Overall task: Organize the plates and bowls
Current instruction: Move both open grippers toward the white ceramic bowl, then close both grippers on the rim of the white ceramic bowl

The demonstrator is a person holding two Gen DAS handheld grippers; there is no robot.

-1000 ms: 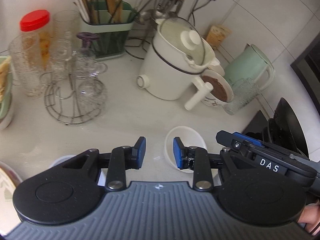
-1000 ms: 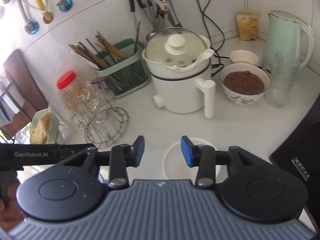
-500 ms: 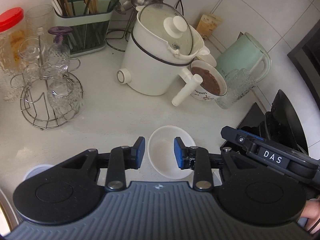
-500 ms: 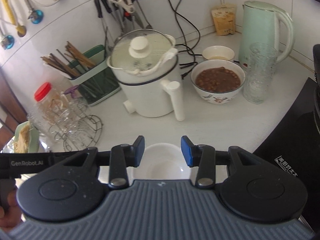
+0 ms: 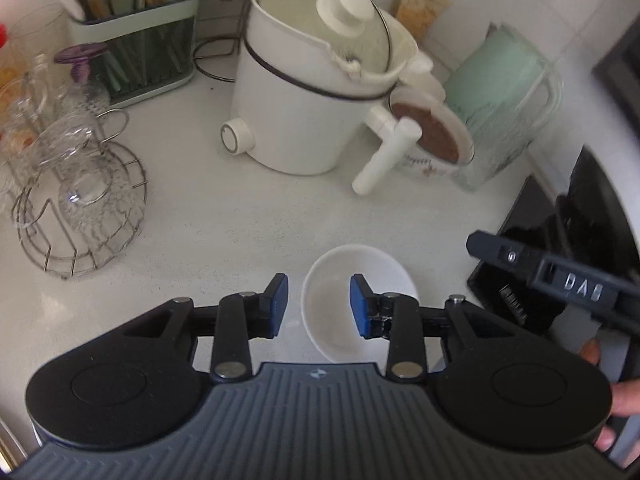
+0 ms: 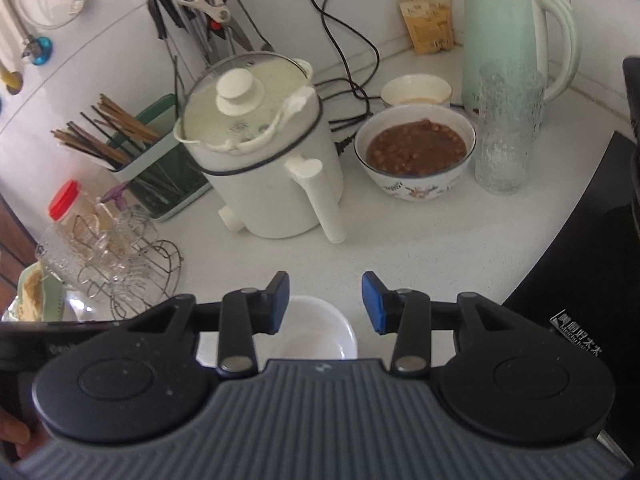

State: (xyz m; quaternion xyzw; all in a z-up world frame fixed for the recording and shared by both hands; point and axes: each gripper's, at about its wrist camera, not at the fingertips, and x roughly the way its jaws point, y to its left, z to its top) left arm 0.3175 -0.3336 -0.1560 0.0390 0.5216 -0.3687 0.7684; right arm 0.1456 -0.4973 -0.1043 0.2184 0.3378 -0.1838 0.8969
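An empty white bowl (image 5: 340, 320) stands on the white counter near the front edge. My left gripper (image 5: 319, 306) hovers just over it. Its jaws are opening, with the bowl's left rim in the gap and no pad pressing on it. The same bowl (image 6: 316, 332) shows in the right wrist view, below my right gripper (image 6: 326, 306), which is open and holds nothing. Further back stand a patterned bowl of brown beans (image 6: 416, 152) and a small cream bowl (image 6: 416, 90). The right gripper's black body (image 5: 568, 280) reaches in from the right.
A white electric pot (image 6: 264, 168) with a long handle stands mid-counter. A mint kettle (image 6: 516, 32) and a tall glass (image 6: 506, 132) are at the back right. A wire rack of glasses (image 5: 80, 208) and a chopstick holder (image 5: 136, 40) are at the left. A black cooktop (image 6: 580, 300) borders the right.
Both grippers have moved right and down toward the white bowl. The bowl has slid between the left fingers, whose gap has widened a little. The right gap is unchanged.
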